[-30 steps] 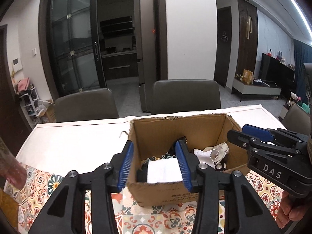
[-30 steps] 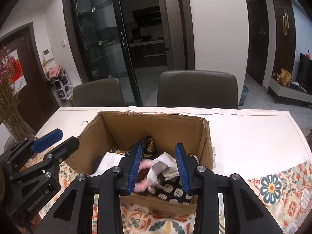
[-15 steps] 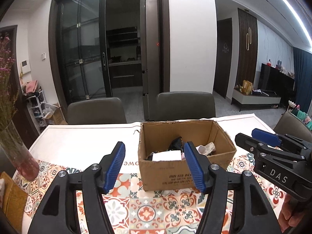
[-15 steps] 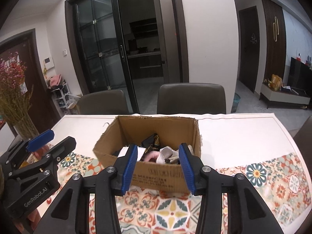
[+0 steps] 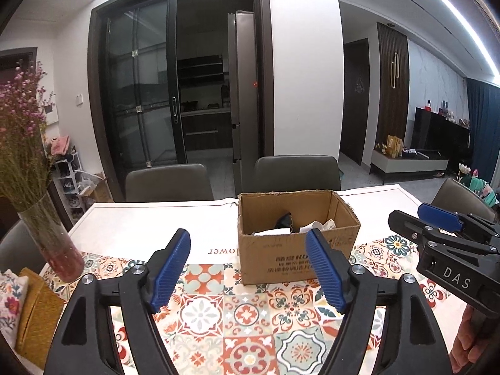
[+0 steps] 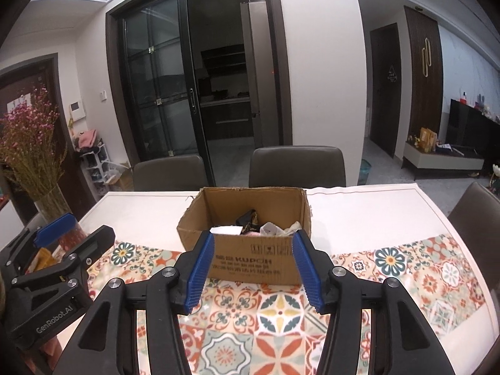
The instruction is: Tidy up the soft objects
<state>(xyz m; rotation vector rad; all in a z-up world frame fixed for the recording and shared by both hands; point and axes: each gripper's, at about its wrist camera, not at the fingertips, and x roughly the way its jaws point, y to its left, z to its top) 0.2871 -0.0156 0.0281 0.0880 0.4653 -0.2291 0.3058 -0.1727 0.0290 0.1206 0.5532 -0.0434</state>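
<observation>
A brown cardboard box stands on the patterned tablecloth, holding several soft items: a white folded cloth, a dark piece and pale crumpled fabric. My left gripper hovers in front of the box, its jaws opening, with nothing between the blue pads. My right gripper hangs before the box too, jaws opening and empty. Each gripper shows at the edge of the other's view: the right gripper and the left gripper.
A glass vase of dried pink flowers stands at the table's left end, beside a yellow cushion. Two grey chairs stand behind the table, another chair at the right end.
Both grippers have pulled back and up from inside the box and opened wider. The white cloth and the pale fabric that lay between the pads now rest in the box.
</observation>
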